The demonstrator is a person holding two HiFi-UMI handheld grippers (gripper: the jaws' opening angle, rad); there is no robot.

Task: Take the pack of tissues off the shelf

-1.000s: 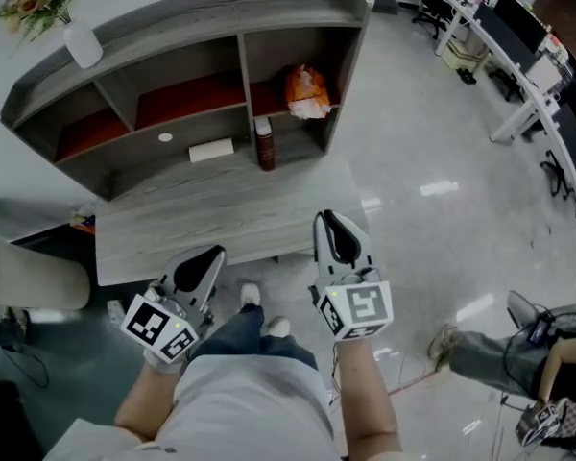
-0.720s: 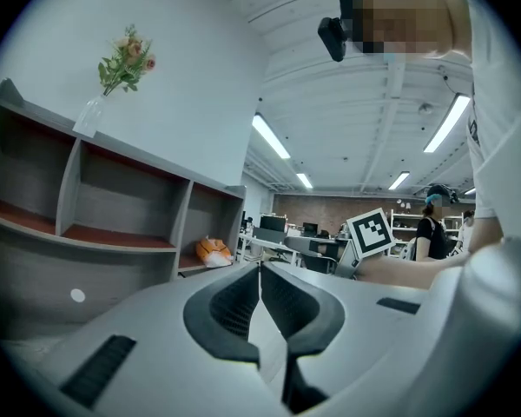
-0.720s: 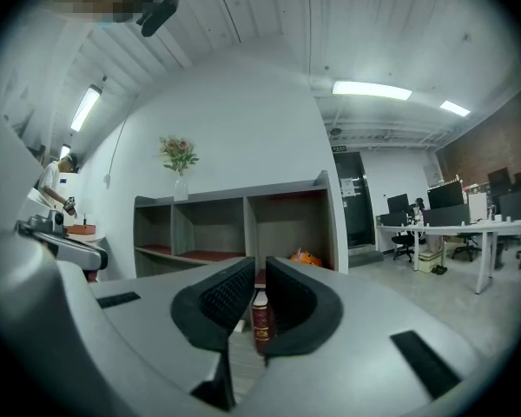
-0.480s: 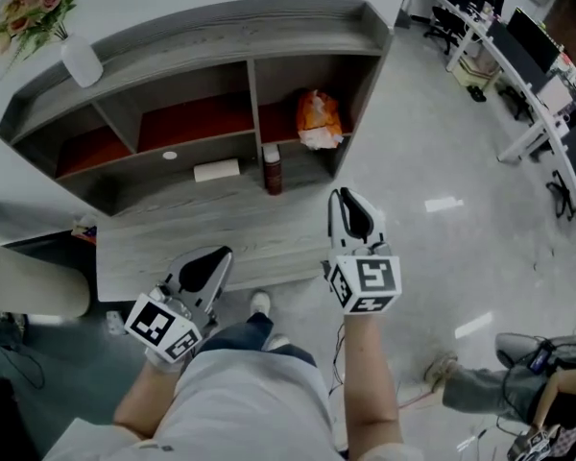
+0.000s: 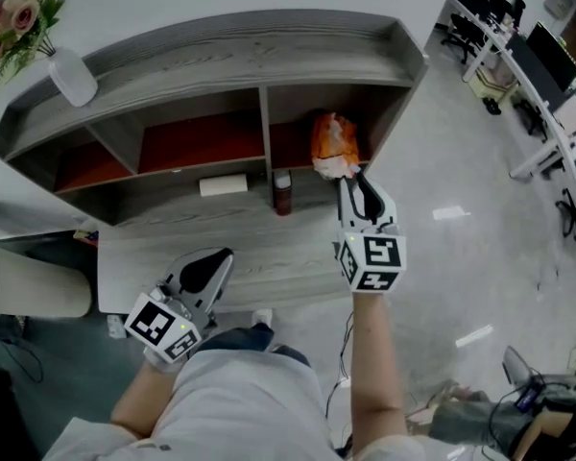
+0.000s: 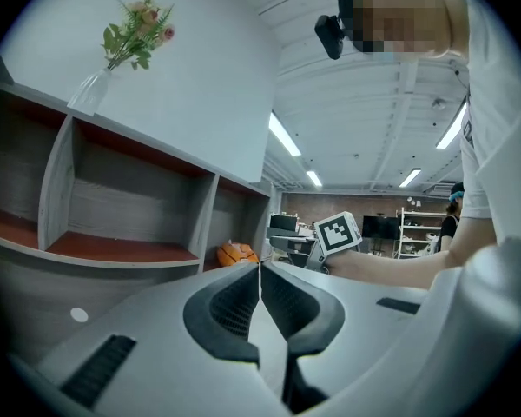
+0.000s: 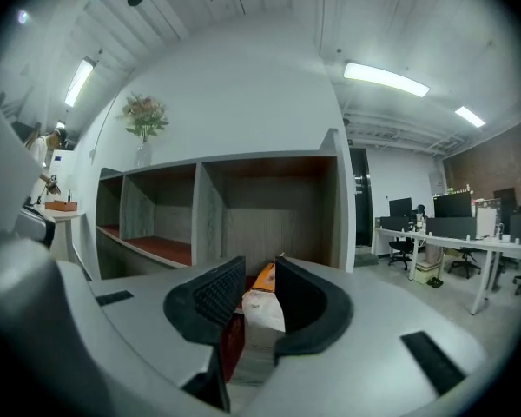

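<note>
The pack of tissues [image 5: 334,144], orange with a white end, lies in the right compartment of the grey wooden shelf [image 5: 221,41]. My right gripper [image 5: 353,179] reaches level toward it, its tips just short of the pack. Its jaws have just been opening, and the pack [image 7: 264,278] shows through the gap beyond them, untouched. My left gripper [image 5: 216,257] hangs back over the shelf's low front ledge, shut with nothing in it. From the left gripper [image 6: 260,268] view the pack [image 6: 237,254] shows far off.
A dark red bottle [image 5: 283,193] stands at the divider just left of the pack. A white box [image 5: 223,185] lies in the middle compartment. A vase [image 5: 72,75] with flowers [image 5: 14,17] stands on the shelf top. Office desks and chairs [image 5: 518,56] are at the right.
The person has stepped toward the shelf. My right gripper has gone forward to the right compartment and its jaws have parted. The left gripper has come forward a little, still shut.
</note>
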